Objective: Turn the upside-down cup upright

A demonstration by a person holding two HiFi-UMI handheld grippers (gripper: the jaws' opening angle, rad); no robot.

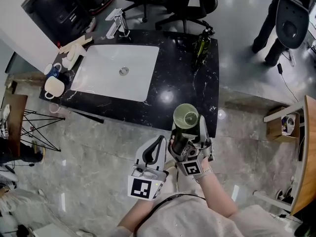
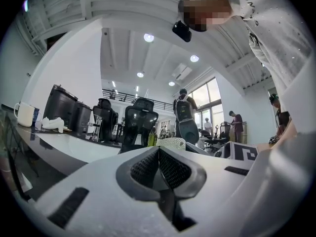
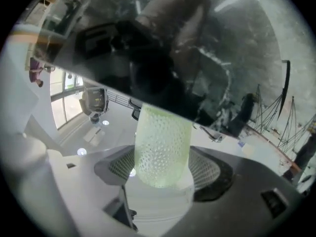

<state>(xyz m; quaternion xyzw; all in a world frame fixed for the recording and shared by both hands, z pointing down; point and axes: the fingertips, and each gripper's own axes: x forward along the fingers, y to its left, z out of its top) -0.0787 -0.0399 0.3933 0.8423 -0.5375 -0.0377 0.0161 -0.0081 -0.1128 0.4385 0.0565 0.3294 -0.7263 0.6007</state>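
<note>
A pale green dimpled cup [image 1: 185, 116] is held over the front edge of the black marble counter [image 1: 182, 83], its round end facing up at the head camera. My right gripper [image 1: 189, 131] is shut on the cup from below. In the right gripper view the cup [image 3: 163, 142] stands out from between the jaws towards the dark counter [image 3: 148, 58], and that view is turned over. My left gripper [image 1: 154, 152] hangs lower left of the cup, over the floor, shut and empty. In the left gripper view its jaws meet [image 2: 159, 158] and the cup's rim [image 2: 173, 142] peeks just beyond.
A white sink [image 1: 116, 73] with a faucet [image 1: 117, 23] is set in the counter. A dark green bottle [image 1: 201, 44] stands at its back right, mugs [image 1: 53, 79] at its left end. Office chairs [image 1: 185, 4], a standing person [image 1: 269, 28] and a wooden table [image 1: 307, 152] surround it.
</note>
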